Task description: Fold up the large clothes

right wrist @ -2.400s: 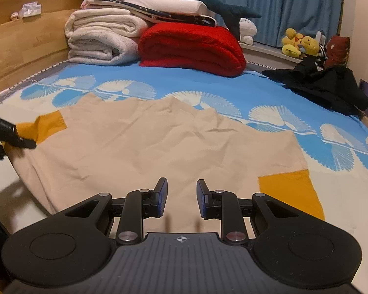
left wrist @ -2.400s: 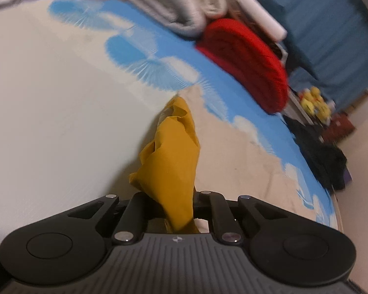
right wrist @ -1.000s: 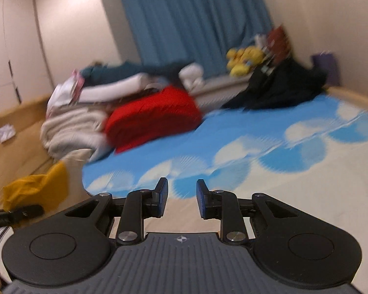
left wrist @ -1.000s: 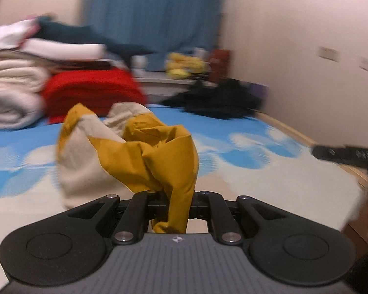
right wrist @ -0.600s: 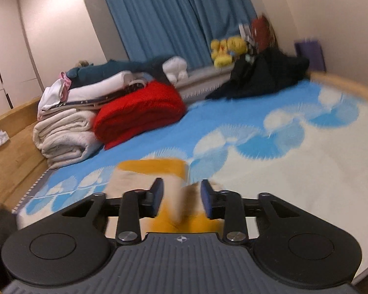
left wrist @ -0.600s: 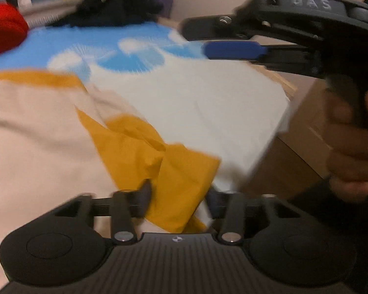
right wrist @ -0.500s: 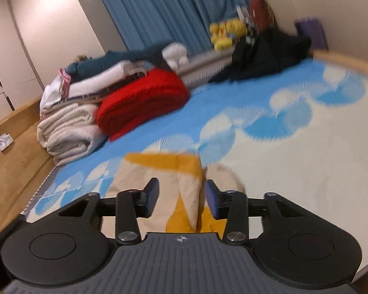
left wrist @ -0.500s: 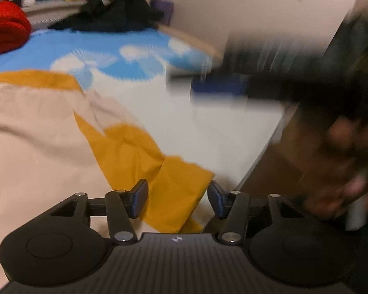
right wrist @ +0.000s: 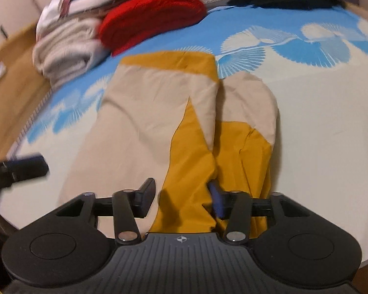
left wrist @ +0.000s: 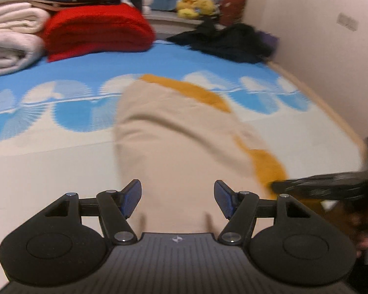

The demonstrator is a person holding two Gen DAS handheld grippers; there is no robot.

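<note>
A beige garment with mustard-yellow sleeves (right wrist: pixel 159 112) lies folded lengthwise on the bed; it also shows in the left wrist view (left wrist: pixel 174 137). My left gripper (left wrist: pixel 177 198) is open and empty, just above the garment's near edge. My right gripper (right wrist: pixel 181 196) is open, its fingers on either side of the yellow sleeve (right wrist: pixel 191 171), which lies loose between them. The right gripper's dark fingers show at the right edge of the left wrist view (left wrist: pixel 319 186). The left gripper shows at the left edge of the right wrist view (right wrist: pixel 19 169).
A red folded blanket (left wrist: pixel 95 29) and white folded blankets (left wrist: pixel 9 39) are stacked at the bed's far end. Dark clothes (left wrist: pixel 228 39) lie at the far right by the wall. The blue and white patterned bed cover (left wrist: pixel 61 103) surrounds the garment.
My left gripper carried the yellow sleeve across the garment, let it go and opened wide. My right gripper opened wider and moved down over the yellow sleeve.
</note>
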